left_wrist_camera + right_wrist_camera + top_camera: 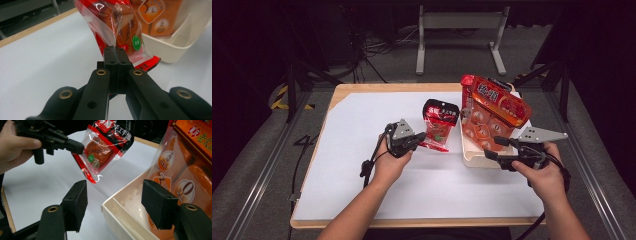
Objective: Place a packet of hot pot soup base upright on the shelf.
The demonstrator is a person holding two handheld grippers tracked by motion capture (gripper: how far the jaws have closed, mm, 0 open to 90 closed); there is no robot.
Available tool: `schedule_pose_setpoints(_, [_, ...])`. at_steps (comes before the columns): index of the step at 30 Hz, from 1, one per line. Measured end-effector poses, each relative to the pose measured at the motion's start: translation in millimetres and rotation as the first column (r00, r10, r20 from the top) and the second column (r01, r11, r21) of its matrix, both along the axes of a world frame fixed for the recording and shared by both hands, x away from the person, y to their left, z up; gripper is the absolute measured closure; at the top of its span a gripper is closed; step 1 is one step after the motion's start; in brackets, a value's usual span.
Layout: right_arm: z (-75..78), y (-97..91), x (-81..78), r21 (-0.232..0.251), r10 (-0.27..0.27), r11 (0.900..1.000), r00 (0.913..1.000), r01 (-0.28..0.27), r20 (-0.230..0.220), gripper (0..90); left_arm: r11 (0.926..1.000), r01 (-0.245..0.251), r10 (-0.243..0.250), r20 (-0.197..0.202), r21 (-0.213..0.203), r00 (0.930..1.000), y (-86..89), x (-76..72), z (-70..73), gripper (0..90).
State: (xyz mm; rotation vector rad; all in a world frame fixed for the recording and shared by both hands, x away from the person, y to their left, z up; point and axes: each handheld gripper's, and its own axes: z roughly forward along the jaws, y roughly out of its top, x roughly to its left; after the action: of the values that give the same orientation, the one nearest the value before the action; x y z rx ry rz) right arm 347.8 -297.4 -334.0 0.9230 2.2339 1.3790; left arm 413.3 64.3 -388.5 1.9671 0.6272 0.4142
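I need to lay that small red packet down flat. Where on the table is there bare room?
The white mat lies bare to the left of the left gripper and along the near edge between the forearms. It is crowded at the right: the cream bin holds the orange bag, with the right gripper at its rim.

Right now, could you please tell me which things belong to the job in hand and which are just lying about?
In the job:
small red-and-black plastic snack packet, pinched by left tongs
cream plastic tray
large orange snack bag standing in it
open right tongs

Lying about:
white table sheet
grey metal stand
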Motion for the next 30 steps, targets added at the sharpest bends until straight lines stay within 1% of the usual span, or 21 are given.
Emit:
schedule_pose_setpoints(1, [0.8,1.0,0.9,-0.002,-0.007,1.0000,1.0000,0.007,0.006,36.4,1.0000,0.005,-0.005,0.000,-0.008,1.0000,0.7,-3.1,1.8,90.0])
schedule_pose_setpoints(3, [1.9,3.3,2.8,0.000,-0.010,0.9999,0.9999,0.010,0.013,35.5,0.9996,0.018,-0.017,0.012,-0.020,0.9998,2.1,-8.4,5.8,90.0])
schedule_pose_setpoints(6, [3.1,8.8,5.5,0.010,-0.008,0.9999,1.0000,0.008,0.003,33.8,0.9986,0.040,-0.039,0.029,-0.034,0.9988,3.9,-16.4,11.6,90.0])
schedule_pose_setpoints(9, [3.9,13.6,8.6,0.023,-0.003,0.9997,1.0000,0.003,-0.007,32.6,0.9959,0.063,-0.061,0.034,-0.065,0.9976,5.3,-24.7,15.5,90.0])
schedule_pose_setpoints(12, [4.6,18.2,12.1,0.034,0.005,0.9994,0.9999,-0.004,-0.011,31.2,0.9927,0.083,-0.079,0.053,-0.087,0.9955,6.0,-34.0,19.3,90.0])
schedule_pose_setpoints(16, [6.6,25.6,15.1,0.048,0.023,0.9986,0.9996,-0.022,-0.013,30.6,0.9899,0.105,-0.099,0.071,-0.095,0.9926,5.2,-42.6,21.8,90.0])
schedule_pose_setpoints(18, [7.8,28.9,15.9,0.056,0.029,0.9981,0.9995,-0.028,-0.010,29.9,0.9883,0.110,-0.102,0.075,-0.106,0.9920,5.0,-45.7,22.3,90.0])
schedule_pose_setpoints(20, [8.6,30.9,16.3,0.058,0.033,0.9978,0.9994,-0.033,-0.009,29.4,0.9881,0.114,-0.105,0.082,-0.104,0.9910,5.7,-46.4,22.9,90.0])
schedule_pose_setpoints(21, [9.3,32.3,16.8,0.063,0.037,0.9974,0.9993,-0.036,-0.009,29.1,0.9870,0.117,-0.108,0.084,-0.110,0.9906,5.8,-47.7,23.2,90.0])
schedule_pose_setpoints(23, [10.5,35.3,18.2,0.073,0.035,0.9968,0.9994,-0.034,-0.004,28.9,0.9855,0.127,-0.116,0.097,-0.112,0.9884,7.0,-49.3,23.9,90.0])
schedule_pose_setpoints(25, [11.3,38.6,20.5,0.082,0.045,0.9956,0.9989,-0.044,-0.010,28.8,0.9839,0.135,-0.123,0.104,-0.117,0.9869,7.5,-50.4,24.3,90.0])
schedule_pose_setpoints(27, [11.8,42.3,22.9,0.097,0.065,0.9934,0.9977,-0.062,-0.022,28.8,0.9812,0.140,-0.127,0.100,-0.133,0.9868,7.1,-52.1,24.4,90.0])
schedule_pose_setpoints(30, [12.6,48.4,26.3,0.109,0.092,0.9902,0.9952,-0.088,-0.033,28.8,0.9806,0.146,-0.133,0.106,-0.130,0.9854,6.4,-53.0,24.4,90.0])
